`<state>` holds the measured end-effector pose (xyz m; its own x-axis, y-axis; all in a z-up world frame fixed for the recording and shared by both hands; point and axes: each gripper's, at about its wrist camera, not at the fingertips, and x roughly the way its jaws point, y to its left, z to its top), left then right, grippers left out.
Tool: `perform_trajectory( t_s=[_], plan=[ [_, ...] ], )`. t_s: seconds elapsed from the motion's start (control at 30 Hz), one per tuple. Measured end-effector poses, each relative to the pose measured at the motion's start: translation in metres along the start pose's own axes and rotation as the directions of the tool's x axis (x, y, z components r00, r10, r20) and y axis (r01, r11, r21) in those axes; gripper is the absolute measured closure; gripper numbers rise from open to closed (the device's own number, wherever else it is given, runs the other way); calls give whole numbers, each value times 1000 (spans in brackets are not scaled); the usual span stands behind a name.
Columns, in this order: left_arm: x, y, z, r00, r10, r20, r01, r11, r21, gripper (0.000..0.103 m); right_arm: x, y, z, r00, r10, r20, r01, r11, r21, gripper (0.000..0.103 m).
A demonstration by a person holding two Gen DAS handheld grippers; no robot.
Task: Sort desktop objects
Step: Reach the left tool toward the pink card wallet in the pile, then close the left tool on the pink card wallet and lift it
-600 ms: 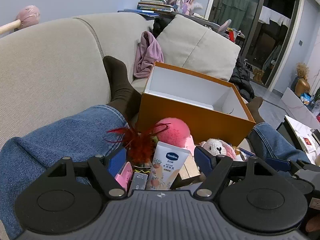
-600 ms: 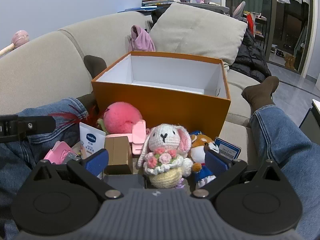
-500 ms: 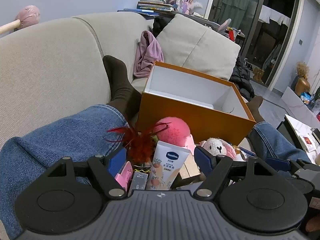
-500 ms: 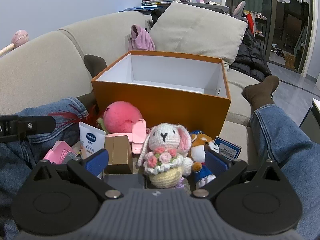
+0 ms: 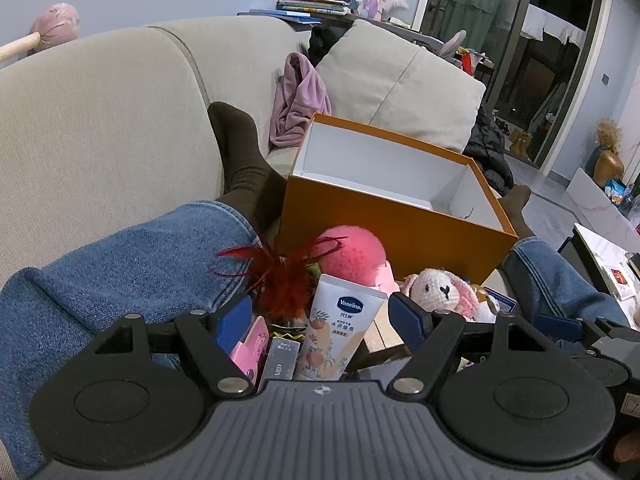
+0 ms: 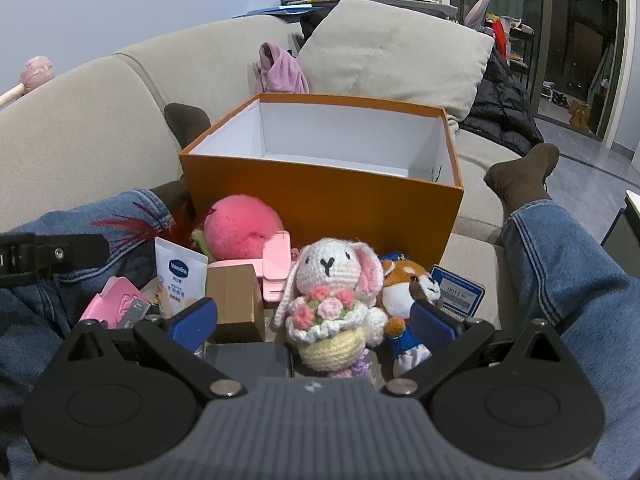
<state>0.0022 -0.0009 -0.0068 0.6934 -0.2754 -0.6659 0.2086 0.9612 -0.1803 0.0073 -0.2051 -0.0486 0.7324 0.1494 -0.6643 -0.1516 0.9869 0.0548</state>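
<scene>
An open orange box (image 5: 384, 216) (image 6: 320, 204) with a white, empty inside stands on the sofa. In front of it lies a pile: a pink pompom (image 5: 354, 254) (image 6: 240, 226), a red feather toy (image 5: 280, 280), a Vaseline tube (image 5: 336, 328) (image 6: 180, 276), a crochet rabbit (image 6: 332, 300) (image 5: 438, 288), a small plush dog (image 6: 408, 280), a brown carton (image 6: 236, 300), a pink clip (image 6: 276, 268) and a blue card (image 6: 458, 290). My left gripper (image 5: 320, 320) is open, the tube between its fingers but untouched. My right gripper (image 6: 312, 322) is open around the rabbit, pads apart from it.
A person's legs in blue jeans (image 5: 120, 280) (image 6: 568, 256) and dark socks (image 5: 240, 160) flank the pile and box. Beige sofa back (image 5: 100, 120), a cushion (image 6: 396, 52) and a purple cloth (image 5: 298, 100) lie behind. A low table (image 5: 608, 256) stands at right.
</scene>
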Motion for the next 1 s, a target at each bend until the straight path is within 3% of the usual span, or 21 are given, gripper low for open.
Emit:
perform_trajectory(
  t_s=[0.57,0.63,0.87,0.93,1.0],
  plan=[
    [26,1,-4,997,2,-80,-1,1000,20,15,21,-7,-3,998,35,-59,-35,999,12,2],
    [31,0,-5,995,5,-98,-1,999,36,21,24,-8,-3,996,58,-65,-57,998,9,12],
    [40,4,-4,988,63,-139,-53,996,79,31,30,0,0,985,159,-68,-163,985,-49,30],
    [40,7,-6,983,86,-165,-70,993,97,35,32,1,0,976,204,-81,-208,977,-49,40],
    [38,11,-8,979,111,-173,-91,989,117,35,31,5,1,964,251,-88,-256,965,-49,42]
  ],
)
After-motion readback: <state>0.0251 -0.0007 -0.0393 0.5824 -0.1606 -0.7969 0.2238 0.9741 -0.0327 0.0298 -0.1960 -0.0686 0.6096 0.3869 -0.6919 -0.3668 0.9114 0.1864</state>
